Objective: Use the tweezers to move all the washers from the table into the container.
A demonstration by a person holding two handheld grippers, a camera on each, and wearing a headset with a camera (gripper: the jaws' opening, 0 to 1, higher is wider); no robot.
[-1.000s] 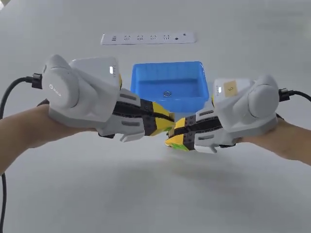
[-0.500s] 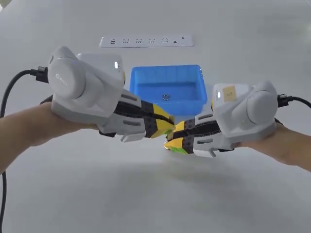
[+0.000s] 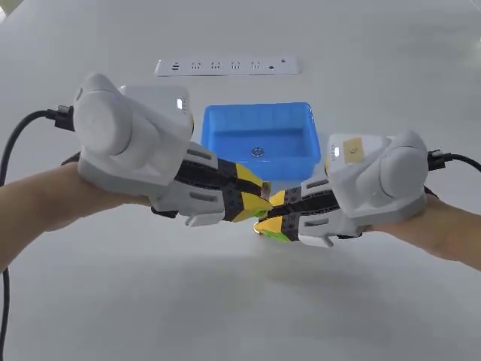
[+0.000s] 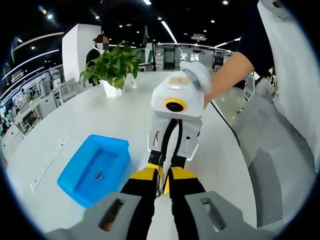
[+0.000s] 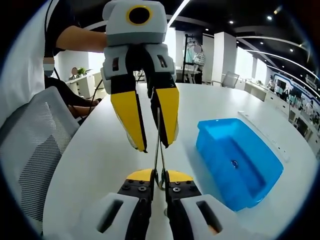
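Note:
The two grippers meet tip to tip in front of the blue container (image 3: 257, 107). My right gripper (image 5: 160, 177) is shut on thin metal tweezers (image 5: 158, 145), which point toward the left gripper (image 5: 155, 145). The left gripper's yellow jaws stand a little apart on either side of the tweezers; one looks to touch them. In the head view the left gripper (image 3: 259, 199) comes in from the left and the right gripper (image 3: 263, 222) from the right. One washer (image 3: 258, 153) lies on the container floor, also seen as the washer (image 5: 234, 163) and the washer (image 4: 99, 175).
A white power strip (image 3: 227, 67) lies beyond the container on the white table. A potted plant (image 4: 114, 67) stands at the table's far end, and a mesh chair (image 4: 280, 165) is beside the table. A person's arms hold both grippers.
The two grippers have drawn a little closer, so their yellow tips now overlap in the head view. The head camera has shifted slightly.

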